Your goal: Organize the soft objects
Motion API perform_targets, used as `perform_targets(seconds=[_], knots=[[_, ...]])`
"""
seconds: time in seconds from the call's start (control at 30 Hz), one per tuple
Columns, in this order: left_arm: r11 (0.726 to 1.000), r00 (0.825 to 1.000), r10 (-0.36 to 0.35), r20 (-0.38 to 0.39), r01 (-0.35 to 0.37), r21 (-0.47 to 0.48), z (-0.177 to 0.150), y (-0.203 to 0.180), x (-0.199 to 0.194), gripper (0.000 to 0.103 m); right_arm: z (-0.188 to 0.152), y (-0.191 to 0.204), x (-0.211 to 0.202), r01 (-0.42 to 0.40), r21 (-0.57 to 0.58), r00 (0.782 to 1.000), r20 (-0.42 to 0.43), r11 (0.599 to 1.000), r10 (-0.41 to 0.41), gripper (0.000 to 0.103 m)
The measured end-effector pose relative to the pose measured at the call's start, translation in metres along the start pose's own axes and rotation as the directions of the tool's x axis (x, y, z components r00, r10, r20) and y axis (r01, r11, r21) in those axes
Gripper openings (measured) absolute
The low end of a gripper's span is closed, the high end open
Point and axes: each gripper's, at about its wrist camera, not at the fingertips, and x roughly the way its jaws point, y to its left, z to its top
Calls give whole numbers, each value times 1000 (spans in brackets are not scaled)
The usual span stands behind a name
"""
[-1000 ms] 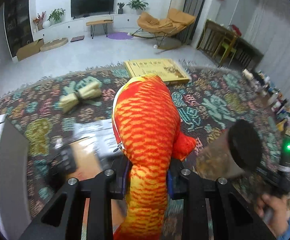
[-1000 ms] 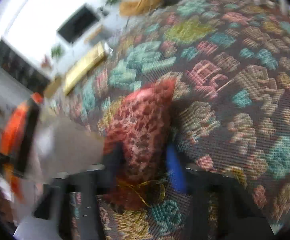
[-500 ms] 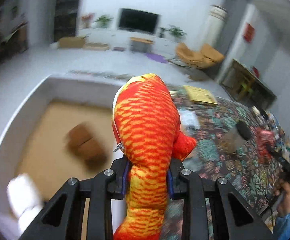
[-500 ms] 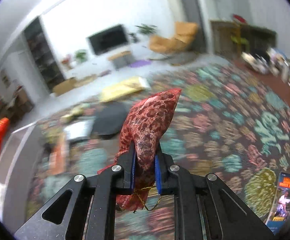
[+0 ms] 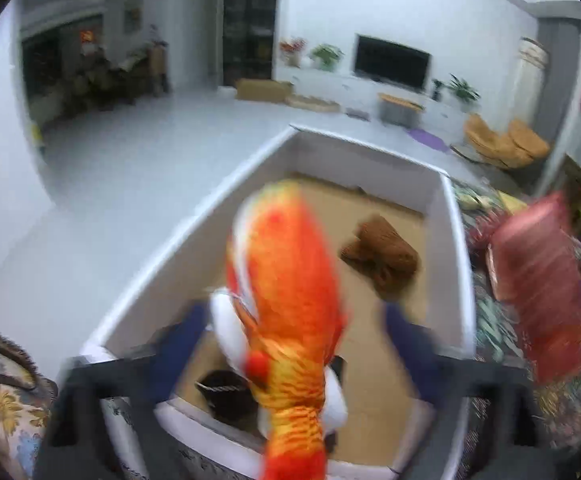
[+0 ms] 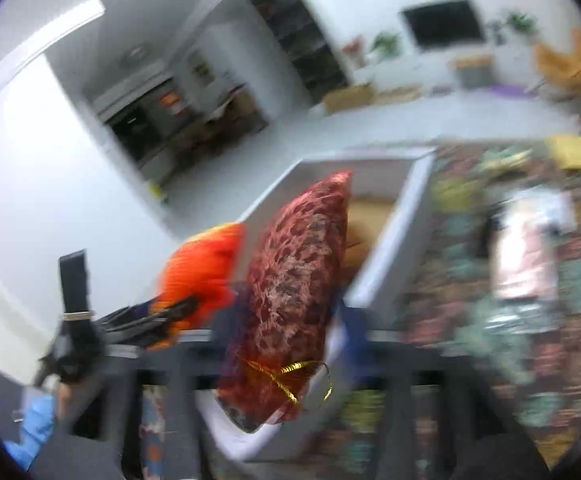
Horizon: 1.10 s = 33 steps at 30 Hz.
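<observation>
An orange plush fish (image 5: 286, 280) hangs blurred over the white box (image 5: 194, 232), between the fingers of my left gripper (image 5: 294, 332). Its jaws are opening and the blue pads (image 5: 182, 340) stand clear of the fish on both sides. In the right wrist view a dark red patterned pouch (image 6: 294, 280) tied with gold string sits between the fingers of my right gripper (image 6: 292, 320). Those jaws are opening too, and the pads no longer press on it. The pouch (image 5: 538, 288) is just right of the box's right wall. The fish (image 6: 202, 272) and the box (image 6: 394, 236) show here too.
Inside the box lie a brown plush (image 5: 382, 256), a white soft thing (image 5: 226, 328) and a black item (image 5: 226, 396). The patterned rug (image 6: 470, 280) to the right carries a pink package (image 6: 526, 256) and a yellow flat box (image 6: 578, 152). A floral cushion (image 5: 6, 408) lies near left.
Both grippers swung left from the rug to the white box. The left jaws, shut on the fish before, are now spread wide. The right jaws have let go of the pouch.
</observation>
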Motion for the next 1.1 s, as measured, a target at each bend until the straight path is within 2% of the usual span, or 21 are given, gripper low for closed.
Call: perform_targets(seconds=[0.07,0.13,0.17,0.23,0.27,0.3,0.33,0.37,0.47,0.5,0.57,0.63,0.67,0.7,0.73,0.77,0.8,0.87,0.9,0.97,1.1], knots=[[1000,999,13,39,-13,-18,2,5,-4,100,-5,-2,5,23,-11,1000,-2,1000,-23,76],[1000,999,-7,43,8,-24,1,3,-6,100,-14,-21,-4,87,-31,996,26,996,-86,76],[999,999,-18,44,19,-27,-1,0,-6,100,-20,-35,-8,142,-32,989,40,989,-141,76],[998,997,-55,45,57,-29,-4,-12,-8,100,-33,-71,-20,291,-25,955,64,956,-289,77],[995,995,-91,43,92,-28,-6,-22,-10,100,-46,-102,-27,413,-18,909,66,910,-412,77],[992,992,-120,40,121,-28,-6,-30,-11,100,-58,-121,-30,495,-13,868,57,869,-493,77],[983,983,-181,32,182,-23,-11,-47,-14,100,-69,-144,-35,576,-5,817,40,818,-575,77],[975,975,-221,26,221,-16,-12,-57,-15,100,-86,-178,-43,679,12,734,7,734,-679,76],[922,924,-381,-26,382,55,-34,-119,-25,101,-112,-234,-61,794,58,607,-58,605,-792,76],[907,910,-412,-46,415,79,-40,-135,-26,101,-121,-251,-70,820,84,572,-76,566,-817,76],[863,873,-474,-117,486,134,-62,-180,-23,101,-133,-273,-86,841,146,535,-89,521,-840,76],[832,851,-493,-184,522,188,-86,-223,-9,101,-134,-284,-95,835,207,538,-106,510,-836,76],[823,848,-489,-202,526,214,-96,-240,0,101,-133,-286,-94,835,215,535,-106,506,-838,76],[821,854,-472,-221,517,244,-105,-255,12,101,-133,-289,-93,844,215,521,-113,491,-846,76],[829,870,-432,-238,487,276,-115,-269,29,100,-133,-293,-91,846,217,519,-123,487,-846,77],[840,889,-386,-245,449,304,-122,-279,46,100,-134,-288,-91,844,223,521,-119,488,-845,79],[848,902,-357,-244,422,321,-126,-285,56,100,-134,-291,-92,840,233,525,-122,490,-842,80],[867,927,-289,-240,360,346,-129,-288,87,100,-135,-299,-96,821,273,547,-124,502,-828,85],[874,933,-264,-244,338,349,-128,-289,99,100,-137,-302,-99,814,288,553,-123,504,-824,86],[888,944,-226,-239,300,347,-126,-288,119,100,-139,-297,-104,817,287,550,-123,501,-826,87],[902,954,-192,-231,264,340,-124,-285,140,102,-142,-292,-108,818,285,547,-121,499,-828,88]])
